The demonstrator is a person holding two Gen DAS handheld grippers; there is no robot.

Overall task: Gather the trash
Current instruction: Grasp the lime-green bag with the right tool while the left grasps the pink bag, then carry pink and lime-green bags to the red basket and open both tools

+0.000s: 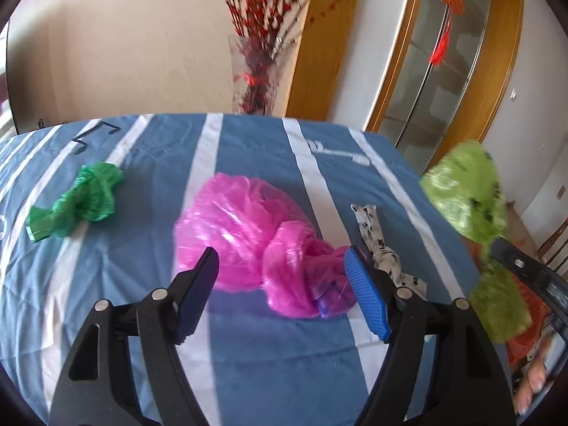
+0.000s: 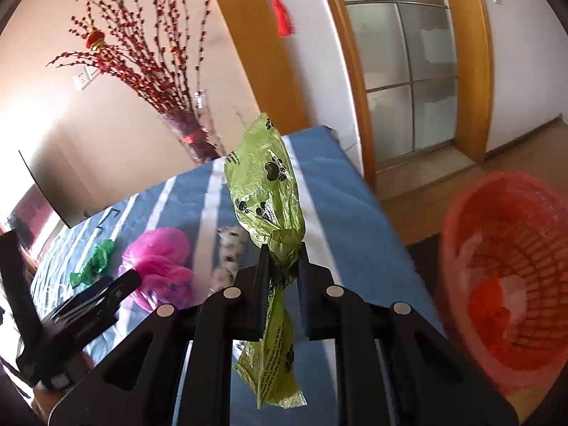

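My right gripper [image 2: 283, 248] is shut on a knotted light green bag with paw prints [image 2: 266, 184] and holds it in the air past the table's right edge; it also shows in the left wrist view [image 1: 468, 195]. My left gripper [image 1: 282, 262] is open just above a knotted pink bag [image 1: 248, 227], its fingers either side of the bag's near end. A dark green bag [image 1: 78, 202] lies at the left of the table. A white spotted bag [image 1: 383, 245] lies right of the pink one. An orange mesh basket [image 2: 507, 269] stands on the floor at the right.
The table wears a blue cloth with white stripes [image 1: 149, 184]. A glass vase of red branches [image 1: 254, 74] stands behind its far edge. A wooden-framed glass door [image 2: 408, 71] is at the right. A dark screen [image 2: 46, 191] leans at the left.
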